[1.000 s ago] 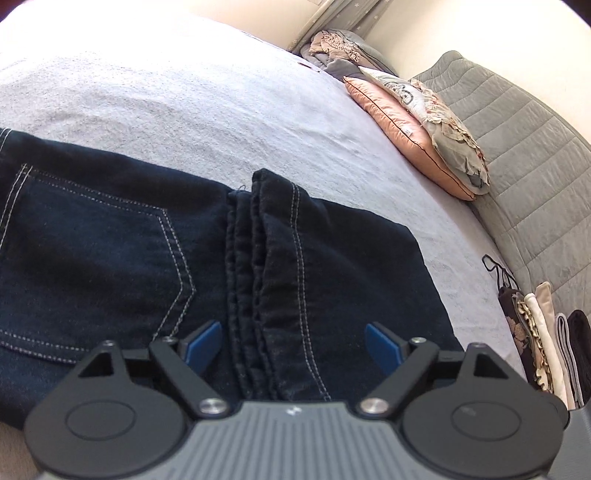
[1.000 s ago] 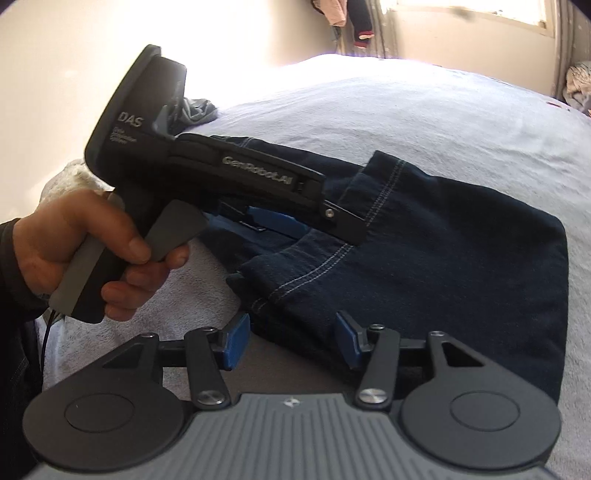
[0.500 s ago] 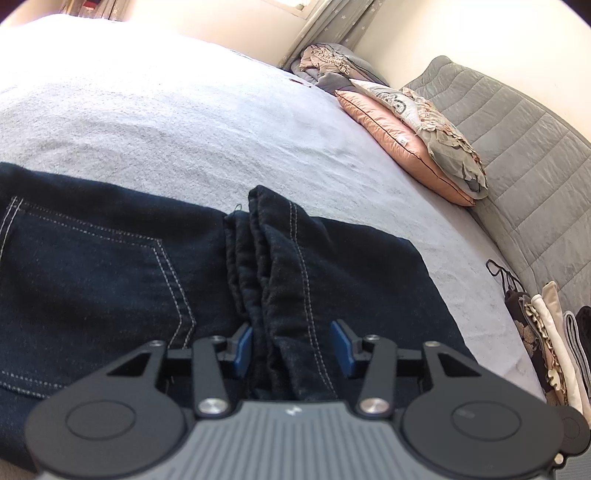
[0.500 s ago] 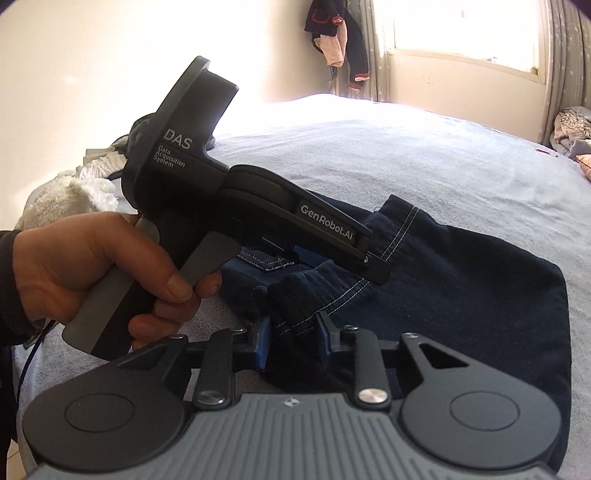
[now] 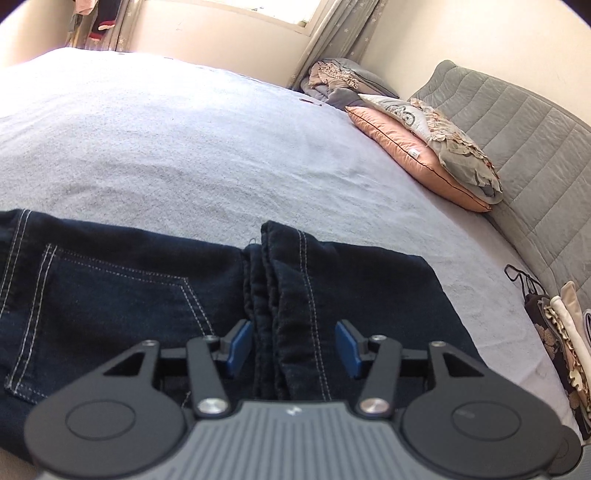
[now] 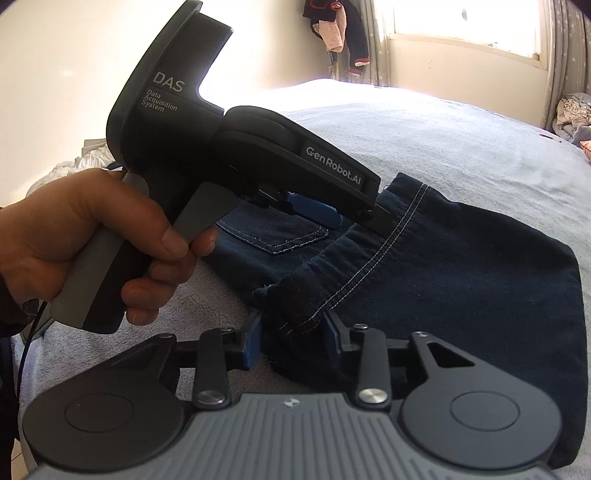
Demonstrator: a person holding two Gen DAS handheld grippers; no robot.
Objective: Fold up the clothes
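Dark blue jeans [image 5: 129,295] lie folded on the bed, back pocket to the left. A thick ridge of stacked leg hems runs between the blue pads of my left gripper [image 5: 294,345]. Its jaws are opening a little, and the pads still touch the ridge on both sides. In the right wrist view the jeans [image 6: 461,277] have a hem corner raised between the pads of my right gripper [image 6: 291,339]. Those jaws are opening slightly too, still on the cloth. A hand [image 6: 92,229] holds the left gripper, whose blue pad [image 6: 314,214] sits over the same ridge.
The pale grey bedcover [image 5: 184,147] stretches away beyond the jeans. Pillows [image 5: 413,155] lean on a grey quilted headboard [image 5: 517,147] at right, with a stack of folded garments [image 5: 561,332] below. Clothes hang by the window [image 6: 340,29]. A white pile [image 6: 88,158] lies far left.
Both grippers closed onto the jeans from wide open, then eased slightly. The left one rose and tipped up, so more of the room shows. The hem corner lifted off the bed.
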